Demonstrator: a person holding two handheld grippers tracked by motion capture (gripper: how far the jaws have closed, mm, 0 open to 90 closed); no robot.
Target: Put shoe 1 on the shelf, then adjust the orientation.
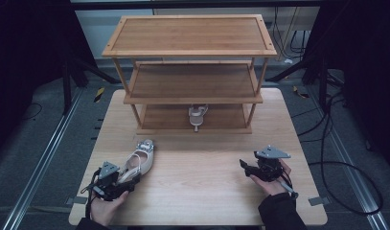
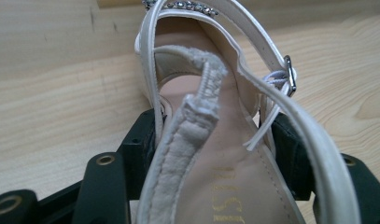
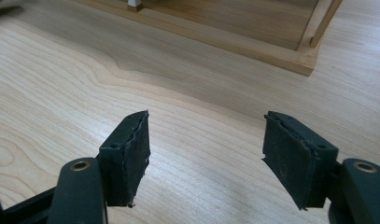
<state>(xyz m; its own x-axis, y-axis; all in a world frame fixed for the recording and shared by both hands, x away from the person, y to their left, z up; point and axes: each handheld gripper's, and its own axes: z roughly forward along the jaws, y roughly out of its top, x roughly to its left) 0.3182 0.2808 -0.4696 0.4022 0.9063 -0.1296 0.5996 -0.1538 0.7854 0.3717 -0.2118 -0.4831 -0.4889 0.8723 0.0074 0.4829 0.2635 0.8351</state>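
High view. Wooden table (image 1: 197, 191) bearing a three-tier rack (image 1: 190, 72). One pale shoe (image 1: 198, 116) stands on the rack's bottom tier, heel toward the person. A second shoe (image 1: 141, 160), jewelled at the toe, lies on the table with its heel end inside the left gripper (image 1: 117, 184); the toe points away, beyond the jaws. Right gripper (image 1: 252, 168) rests low at the table's other side, well apart from both shoes, nothing between its jaws.

Left gripper view. Jaws flank the shoe's (image 2: 211, 140) heel section, one on each side and seemingly pressed to it. The slingback strap (image 2: 187, 126) stands loose between them; a buckle (image 2: 289, 74) sits past the right-hand jaw. Risk, as a judgement: the hold is on soft upper and strap, so the shoe may pivot or sag toe-down when lifted, or the strap may snag on a jaw.

Right gripper view. Jaws wide apart over bare table (image 3: 187, 121); the rack's base rail (image 3: 271, 53) lies ahead of them. Risk: with this gripper idle, nothing steadies the shoe if it swings toward the rack's post.
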